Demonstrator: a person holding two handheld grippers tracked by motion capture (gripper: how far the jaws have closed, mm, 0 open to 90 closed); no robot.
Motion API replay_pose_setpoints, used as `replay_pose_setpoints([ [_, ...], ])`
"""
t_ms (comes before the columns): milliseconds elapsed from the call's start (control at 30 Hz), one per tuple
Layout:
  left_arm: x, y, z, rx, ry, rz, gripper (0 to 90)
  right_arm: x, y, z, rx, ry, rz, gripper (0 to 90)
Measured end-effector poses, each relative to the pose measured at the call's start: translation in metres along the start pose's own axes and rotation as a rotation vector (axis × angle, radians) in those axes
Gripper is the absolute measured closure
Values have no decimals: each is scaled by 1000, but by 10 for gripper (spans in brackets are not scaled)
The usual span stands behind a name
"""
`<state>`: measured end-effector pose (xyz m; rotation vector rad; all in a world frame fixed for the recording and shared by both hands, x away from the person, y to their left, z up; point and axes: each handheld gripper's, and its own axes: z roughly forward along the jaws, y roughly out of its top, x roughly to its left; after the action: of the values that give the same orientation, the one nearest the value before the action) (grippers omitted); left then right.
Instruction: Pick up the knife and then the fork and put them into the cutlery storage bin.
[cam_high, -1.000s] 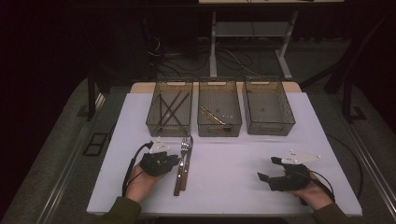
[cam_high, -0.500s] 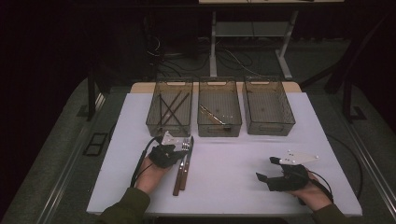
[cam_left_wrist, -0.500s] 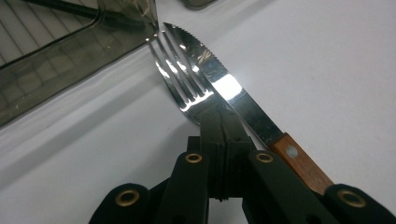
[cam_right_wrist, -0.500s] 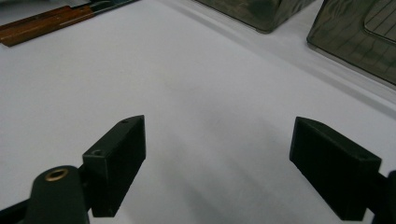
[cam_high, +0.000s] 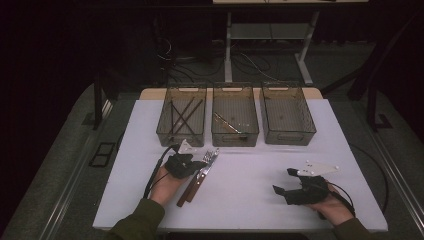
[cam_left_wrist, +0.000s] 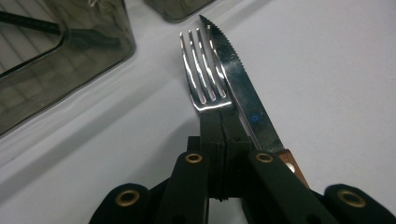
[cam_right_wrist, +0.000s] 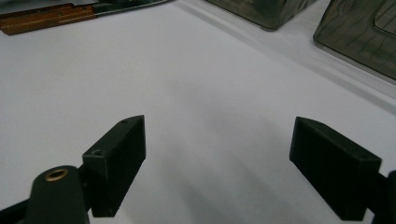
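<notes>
**Tongs: left pair shut on the fork, right pair wide open**

Left tongs (cam_left_wrist: 224, 154) have their jaws drawn tight together on the neck of the fork (cam_left_wrist: 201, 70), just below the tines. Beside the fork, on its right in the left gripper view, lies a knife (cam_left_wrist: 243, 102) with a serrated blade and a wooden handle; the two overlap, and whether the jaws also pinch the blade I cannot quite tell from this angle. In the high view the fork (cam_high: 212, 156) and knife (cam_high: 196, 181) lie on the white bench (cam_high: 250, 200), just in front of the middle tray (cam_high: 235, 135) and slightly to its left, with the left tongs (cam_high: 197, 164) touching them.

Right tongs (cam_right_wrist: 217, 163) stand spread far apart and hold nothing, with bare bench between the jaws. In the high view they (cam_high: 281, 184) rest in front of the right tray (cam_high: 288, 135), well apart from the fork. Dark sticks lie crossed in the left tray (cam_high: 181, 134).
</notes>
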<state>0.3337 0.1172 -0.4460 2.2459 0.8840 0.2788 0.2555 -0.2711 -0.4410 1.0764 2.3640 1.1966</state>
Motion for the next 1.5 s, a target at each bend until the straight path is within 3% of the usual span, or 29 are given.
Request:
replay_pose_setpoints([
  [100, -3, 1, 2, 1, -19, 2, 896, 0, 0, 1, 1, 2, 1, 184],
  [300, -9, 3, 4, 1, -68, 57, 897, 0, 0, 0, 3, 2, -2, 183],
  [533, -11, 4, 4, 4, -93, 68, 896, 0, 0, 1, 3, 3, -7, 183],
  [767, -14, 1, -10, -39, -108, 66, 828, 0, 0, -1, 0, 1, -10, 183],
  [933, -22, -3, -15, -42, -145, 85, 805, 0, 0, -1, -1, -2, -10, 184],
  [1233, -30, -5, -11, -20, -142, 124, 734, 0, 0, -2, -1, -3, -11, 183],
  [1500, -34, -7, -6, 9, -146, 152, 728, 0, 0, -2, -1, -3, -12, 184],
])
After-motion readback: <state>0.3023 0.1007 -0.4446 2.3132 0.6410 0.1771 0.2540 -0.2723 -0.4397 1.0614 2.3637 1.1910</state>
